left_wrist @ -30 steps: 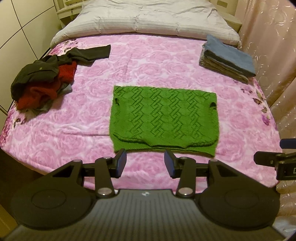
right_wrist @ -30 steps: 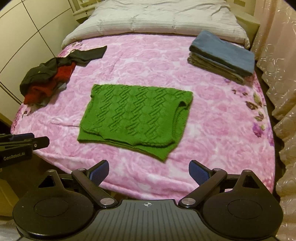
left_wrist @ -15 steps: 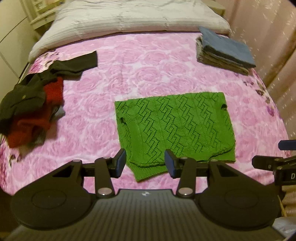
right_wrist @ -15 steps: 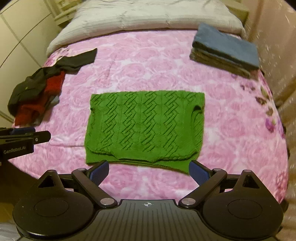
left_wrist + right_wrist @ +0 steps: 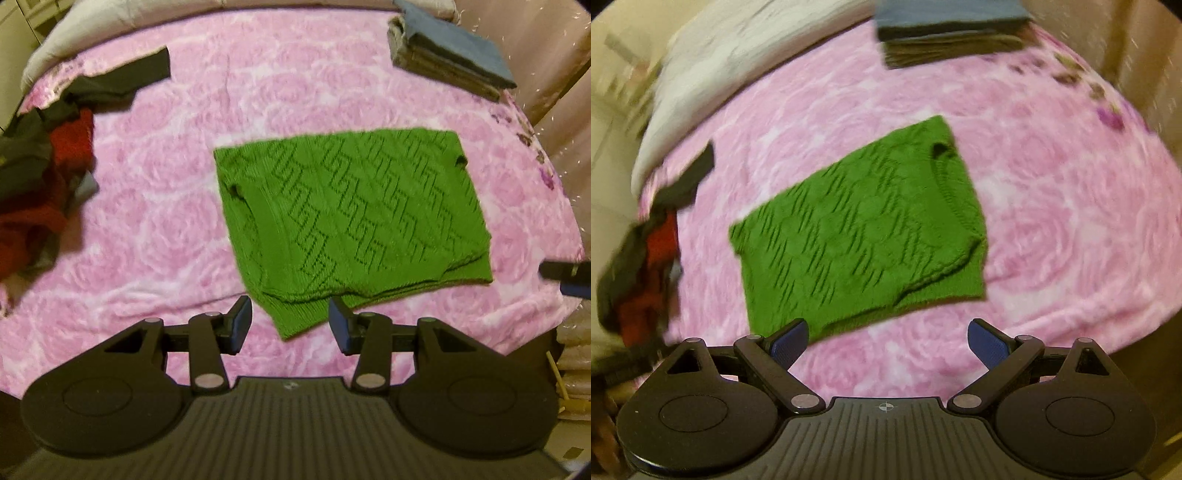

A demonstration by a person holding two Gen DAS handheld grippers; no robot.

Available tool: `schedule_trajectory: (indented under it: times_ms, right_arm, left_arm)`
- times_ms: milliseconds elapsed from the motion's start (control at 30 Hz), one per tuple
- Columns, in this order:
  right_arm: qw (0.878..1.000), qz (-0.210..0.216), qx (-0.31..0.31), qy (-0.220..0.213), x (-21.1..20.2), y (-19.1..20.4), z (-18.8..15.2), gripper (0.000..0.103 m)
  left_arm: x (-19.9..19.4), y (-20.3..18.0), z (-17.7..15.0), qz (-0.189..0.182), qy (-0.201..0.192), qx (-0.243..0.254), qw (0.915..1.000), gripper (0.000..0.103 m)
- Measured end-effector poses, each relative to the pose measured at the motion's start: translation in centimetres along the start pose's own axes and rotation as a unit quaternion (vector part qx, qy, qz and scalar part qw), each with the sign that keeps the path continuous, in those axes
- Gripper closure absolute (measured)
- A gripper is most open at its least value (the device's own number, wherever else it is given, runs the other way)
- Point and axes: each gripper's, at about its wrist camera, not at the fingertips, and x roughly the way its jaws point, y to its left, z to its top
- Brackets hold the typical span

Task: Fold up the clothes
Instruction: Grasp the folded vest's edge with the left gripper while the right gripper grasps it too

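Note:
A green knitted sweater [image 5: 351, 218] lies folded into a rectangle on the pink floral bedspread [image 5: 147, 229]; it also shows in the right wrist view [image 5: 857, 236]. My left gripper [image 5: 290, 325] is open and empty, its fingers either side of the sweater's near left corner, just above it. My right gripper [image 5: 886, 343] is open wide and empty, above the bedspread [image 5: 1052, 229] by the sweater's near edge, its left finger over the near corner. Its tip shows at the right edge of the left wrist view [image 5: 565, 275].
A heap of unfolded black and red clothes [image 5: 40, 177] lies at the left of the bed, also in the right wrist view [image 5: 642, 266]. A stack of folded clothes [image 5: 450, 61] sits at the far right [image 5: 945, 33]. A pale duvet [image 5: 738, 51] covers the bed head. Curtains hang on the right.
Both grippers have moved forward and down toward the sweater's near edge. The right wrist view has swung and is blurred. Neither gripper has closed; the sweater has not moved.

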Motion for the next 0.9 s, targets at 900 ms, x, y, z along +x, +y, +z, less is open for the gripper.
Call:
schedule_trajectory:
  times_ms: [900]
  right_arm:
    - [0.962,0.187,0.191,-0.063,15.5,-16.5,3.5,0.042]
  left_arm:
    - [16.4,-0.4,-2.1,-0.041,-0.045,-0.109,0.9921,0.09]
